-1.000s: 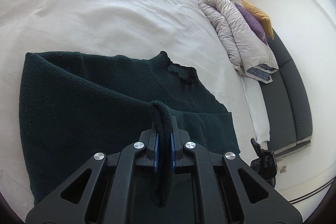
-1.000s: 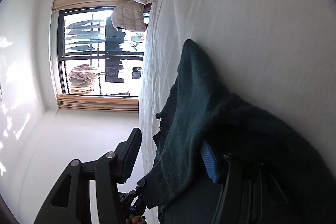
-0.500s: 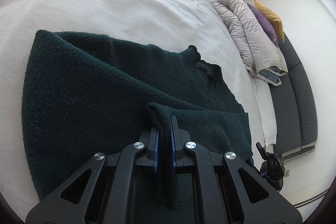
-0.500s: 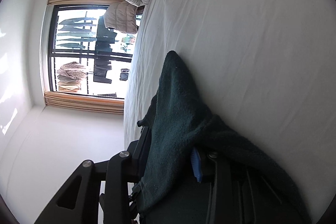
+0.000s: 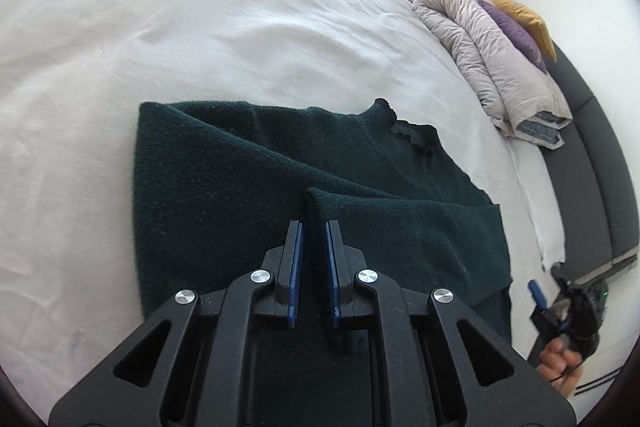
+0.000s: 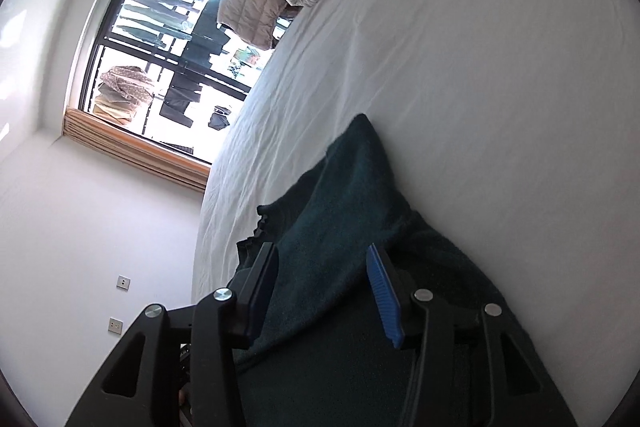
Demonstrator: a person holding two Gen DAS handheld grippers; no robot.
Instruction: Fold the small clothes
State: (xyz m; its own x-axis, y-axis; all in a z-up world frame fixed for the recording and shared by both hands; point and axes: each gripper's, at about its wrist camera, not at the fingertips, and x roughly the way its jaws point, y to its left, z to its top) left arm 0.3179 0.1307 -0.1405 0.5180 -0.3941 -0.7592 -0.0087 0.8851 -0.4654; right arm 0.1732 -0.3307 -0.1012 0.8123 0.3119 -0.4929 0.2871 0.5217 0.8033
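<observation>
A dark green knitted sweater (image 5: 248, 187) lies folded on the white bed sheet (image 5: 200, 27), collar at the far right. My left gripper (image 5: 314, 227) hovers over its near part with the jaws slightly apart; a folded sleeve edge (image 5: 360, 203) lies just beyond the tips, not pinched. In the right wrist view the sweater (image 6: 344, 211) lies on the sheet (image 6: 500, 87), and my right gripper (image 6: 320, 259) is open wide over it, holding nothing. The right gripper also shows in the left wrist view (image 5: 560, 311), off the bed's right edge.
A rolled beige duvet (image 5: 492, 47) with purple and yellow cushions (image 5: 520, 23) lies at the head of the bed. A dark grey headboard (image 5: 592, 163) runs along the right. A window (image 6: 172, 39) with beige curtains lies beyond the bed.
My left gripper has let go of the sleeve fold and its jaws have parted. My right gripper has opened wide, released the sweater and pulled back. The sweater now lies flat.
</observation>
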